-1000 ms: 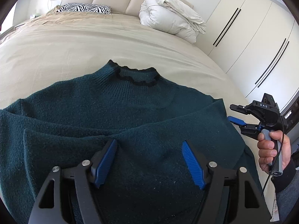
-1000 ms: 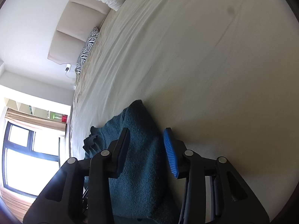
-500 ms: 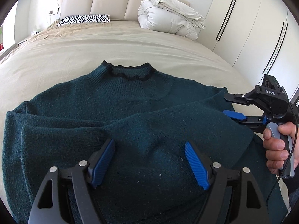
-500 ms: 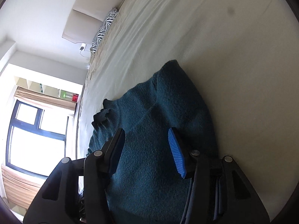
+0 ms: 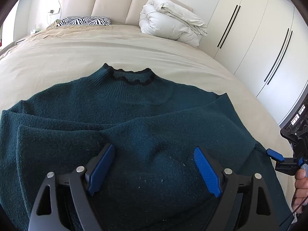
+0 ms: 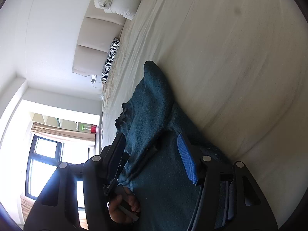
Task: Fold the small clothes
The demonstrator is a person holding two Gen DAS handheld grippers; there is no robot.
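A dark teal sweater (image 5: 134,119) lies flat on the beige bed (image 5: 77,57), black-trimmed collar (image 5: 132,77) at the far side, both sleeves folded across its body. My left gripper (image 5: 154,165) hovers over the sweater's near part, jaws opening, pads clear of the knit. My right gripper (image 5: 277,157) shows at the right edge of the left wrist view, by the sweater's right side, in a person's hand (image 5: 300,188). In the rolled right wrist view the right gripper (image 6: 152,154) is over the sweater (image 6: 154,100), jaws opening, fabric beneath the gap but not pinched.
A rolled white duvet (image 5: 169,23) and a zebra-print pillow (image 5: 84,21) lie at the padded headboard (image 5: 113,2). White wardrobe doors (image 5: 250,38) stand along the bed's right side. A window (image 6: 44,157) is on the far side. The hand (image 6: 123,207) carrying my left gripper shows low down.
Both grippers' jaws have spread wider. The right gripper drew back toward the near right edge of the sweater, and more of the sweater now fills its view.
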